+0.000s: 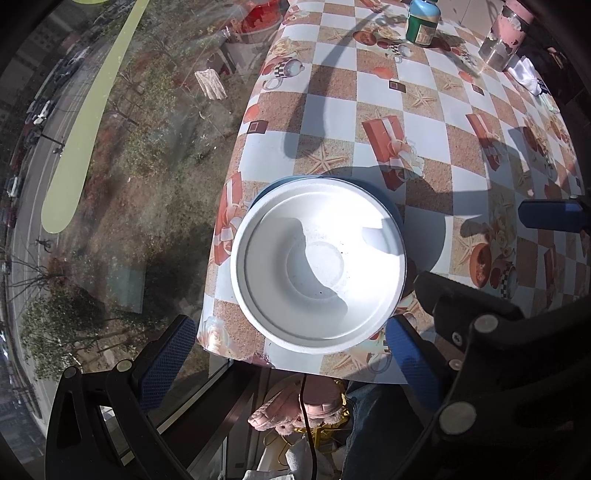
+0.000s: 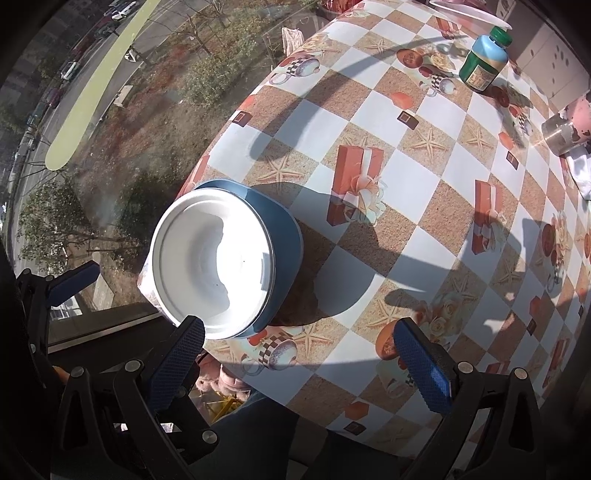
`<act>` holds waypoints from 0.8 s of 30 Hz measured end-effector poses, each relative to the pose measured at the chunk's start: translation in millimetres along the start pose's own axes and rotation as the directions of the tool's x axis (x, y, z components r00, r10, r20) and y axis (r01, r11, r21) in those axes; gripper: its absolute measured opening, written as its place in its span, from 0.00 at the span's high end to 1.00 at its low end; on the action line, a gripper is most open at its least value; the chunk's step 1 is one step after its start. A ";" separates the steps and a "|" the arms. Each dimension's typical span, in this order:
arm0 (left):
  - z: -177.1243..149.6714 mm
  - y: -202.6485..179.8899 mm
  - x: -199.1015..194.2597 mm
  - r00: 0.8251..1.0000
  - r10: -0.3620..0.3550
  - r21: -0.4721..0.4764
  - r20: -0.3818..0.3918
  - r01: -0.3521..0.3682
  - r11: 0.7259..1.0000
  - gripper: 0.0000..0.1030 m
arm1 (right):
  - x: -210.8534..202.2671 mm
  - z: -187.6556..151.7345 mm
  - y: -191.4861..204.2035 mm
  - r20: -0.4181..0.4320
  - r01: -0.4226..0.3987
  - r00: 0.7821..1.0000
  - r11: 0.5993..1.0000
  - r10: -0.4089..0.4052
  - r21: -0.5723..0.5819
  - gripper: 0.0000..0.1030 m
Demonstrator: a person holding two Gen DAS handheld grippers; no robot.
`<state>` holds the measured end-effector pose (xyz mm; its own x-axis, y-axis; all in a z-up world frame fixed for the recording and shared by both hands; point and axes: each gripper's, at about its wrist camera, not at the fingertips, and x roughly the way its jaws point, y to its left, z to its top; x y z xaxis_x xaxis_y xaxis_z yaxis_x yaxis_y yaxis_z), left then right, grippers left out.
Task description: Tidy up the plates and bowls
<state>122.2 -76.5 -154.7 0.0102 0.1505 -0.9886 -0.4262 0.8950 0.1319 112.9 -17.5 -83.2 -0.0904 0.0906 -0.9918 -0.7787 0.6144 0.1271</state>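
A white bowl sits nested inside a blue bowl at the near left corner of the checked table. My left gripper is open just in front of the stack, one blue finger off the table's edge and the other by the rim's near right. In the right wrist view the white bowl and the blue bowl lie left of my right gripper. It is open, its left fingertip overlapping the white rim.
A green-capped bottle, a pink and metal flask, a white cloth and a white plate stand at the far side. A window runs along the table's left edge. A person's jeans and pink slipper show below.
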 end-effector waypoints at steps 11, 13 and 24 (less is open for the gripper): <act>0.2 -1.3 -2.6 1.000 0.026 -0.003 0.001 -0.026 1.000 0.00 | -0.8 -0.6 -1.1 -0.001 -0.011 1.000 1.000 0.011 -0.001 0.00; 0.5 -1.6 -2.8 1.000 0.027 -0.003 0.000 -0.027 1.000 0.00 | -0.8 -1.3 -1.7 -0.001 -0.014 1.000 1.000 0.014 0.000 0.00; 0.2 -5.8 -6.3 0.999 0.035 0.007 0.001 -0.035 0.999 0.00 | -2.7 -3.0 -6.8 0.002 -0.031 1.000 0.999 0.031 0.013 0.00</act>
<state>124.8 -82.5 -149.2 -0.0044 0.1823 -0.9832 -0.4198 0.8920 0.1673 116.6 -24.3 -81.5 -0.1128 0.1112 -0.9874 -0.7677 0.6212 0.1576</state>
